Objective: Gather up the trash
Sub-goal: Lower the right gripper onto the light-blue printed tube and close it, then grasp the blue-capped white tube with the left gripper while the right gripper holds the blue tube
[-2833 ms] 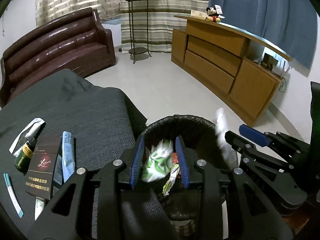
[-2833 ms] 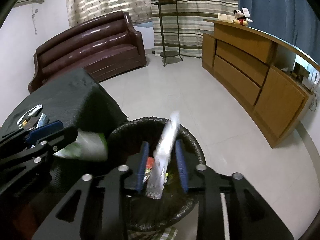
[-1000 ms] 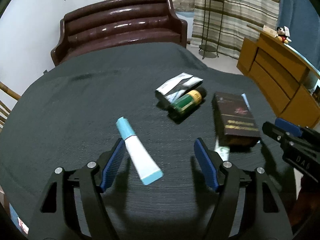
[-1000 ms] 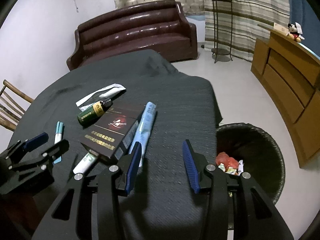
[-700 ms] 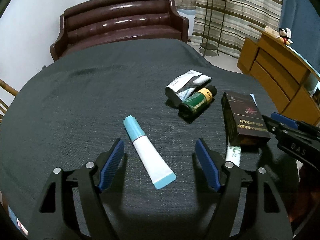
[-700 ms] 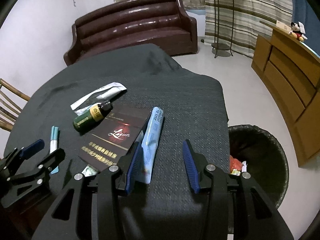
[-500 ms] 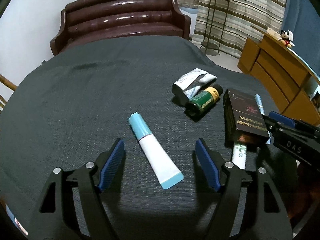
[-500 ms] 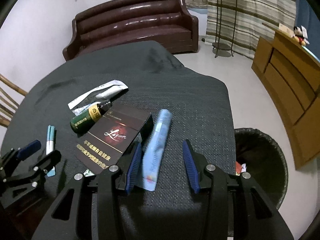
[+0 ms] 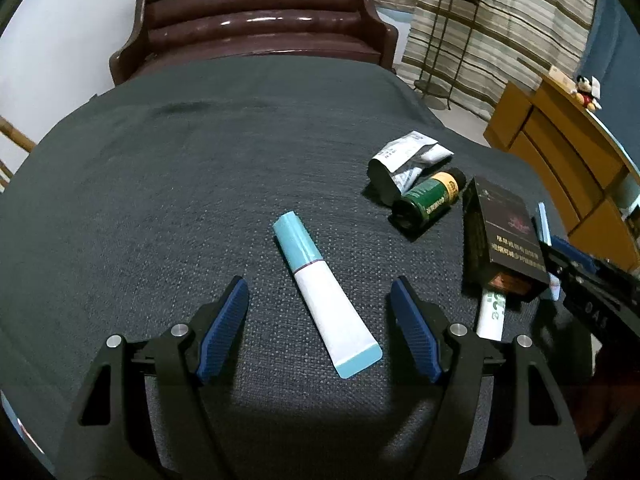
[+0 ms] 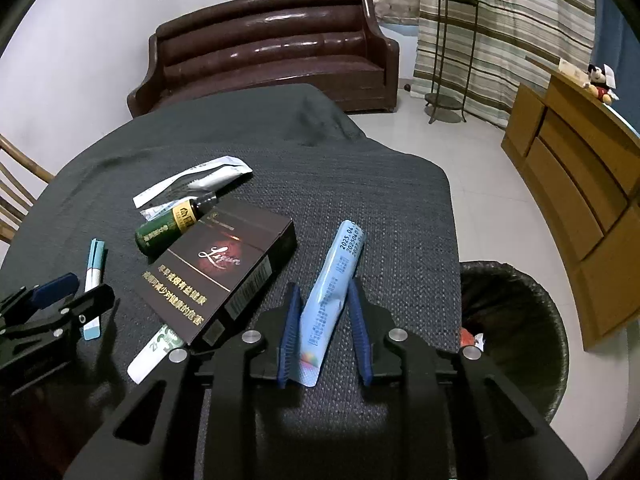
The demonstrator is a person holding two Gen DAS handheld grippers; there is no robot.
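Observation:
My left gripper (image 9: pixel 320 292) is open, its jaws on either side of a white and teal tube (image 9: pixel 324 292) lying on the dark tablecloth. The tube also shows in the right wrist view (image 10: pixel 94 276). My right gripper (image 10: pixel 324 300) is closed on a light blue wrapper (image 10: pixel 332 292) that rests on the cloth. A dark cigarette box (image 10: pixel 216 268), a green bottle (image 10: pixel 168 226), a white torn wrapper (image 10: pixel 192 184) and a white and green tube (image 10: pixel 154 350) under the box lie between the grippers. The black-lined trash bin (image 10: pixel 516 328) stands on the floor to the right.
The table's right edge drops to the tiled floor by the bin. A brown sofa (image 10: pixel 268 48) stands behind the table, a wooden cabinet (image 10: pixel 576 168) along the right wall, a plant stand (image 10: pixel 448 60) at the back. A wooden chair (image 10: pixel 16 184) is at the left.
Both grippers moved from over the bin back to the table. The right jaws have narrowed from open onto the blue wrapper. The left gripper moved closer over the teal tube, still open.

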